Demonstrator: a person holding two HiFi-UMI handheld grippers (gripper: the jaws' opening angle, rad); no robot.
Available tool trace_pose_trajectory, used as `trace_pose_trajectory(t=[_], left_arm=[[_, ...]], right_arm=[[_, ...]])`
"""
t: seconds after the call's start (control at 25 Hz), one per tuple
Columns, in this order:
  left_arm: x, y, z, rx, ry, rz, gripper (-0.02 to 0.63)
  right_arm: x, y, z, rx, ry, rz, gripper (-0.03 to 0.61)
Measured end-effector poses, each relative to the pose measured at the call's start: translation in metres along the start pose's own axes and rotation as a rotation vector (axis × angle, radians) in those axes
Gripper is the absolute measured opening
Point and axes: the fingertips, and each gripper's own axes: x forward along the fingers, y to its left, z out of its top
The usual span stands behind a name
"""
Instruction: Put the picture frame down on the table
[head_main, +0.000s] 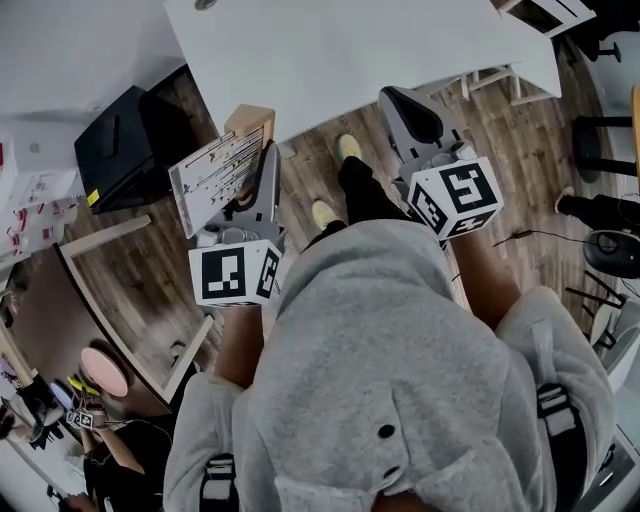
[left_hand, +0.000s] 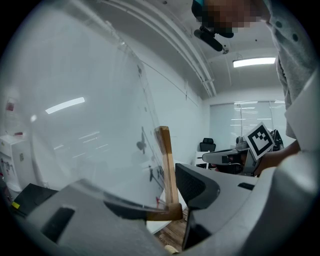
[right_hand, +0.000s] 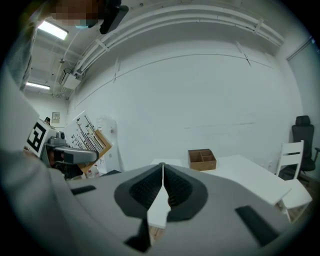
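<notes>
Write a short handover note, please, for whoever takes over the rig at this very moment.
Left gripper: shut on the picture frame, clamping its wooden edge.
Right gripper: shut and empty, raised to the right.
Frame: held in the air, tilted, at the near edge of the white table, not resting on it.
Done: the frame is in hand and at the table.
Left: bring it over the tabletop, lay it down, open the left jaws and pull back.

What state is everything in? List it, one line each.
picture frame: clamped at its wooden edge, off the table
left claw: shut on the picture frame
right claw: shut, empty
wooden box: open-topped, resting on the table
</notes>
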Motion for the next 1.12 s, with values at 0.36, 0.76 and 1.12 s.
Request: trace_pose_trajectory(t=[0.36, 0.76, 1.12], left_arm=[[0.045, 0.002, 0.003, 0.010, 0.024, -0.001, 0.195], [0.107, 0.007, 0.008, 0.009, 0.045, 0.012, 0.196], [0.156, 0.012, 0.010, 0.007, 0.074, 0.044, 0.196]], right_arm=[[0.029, -0.041, 0.006, 0.015, 0.003, -0.003, 0.029], [0.067, -0.092, 0.013, 0.031, 0.016, 0.007, 0.029], [0.103, -0.134, 0.019, 0.039, 0.028, 0.039, 0.029]])
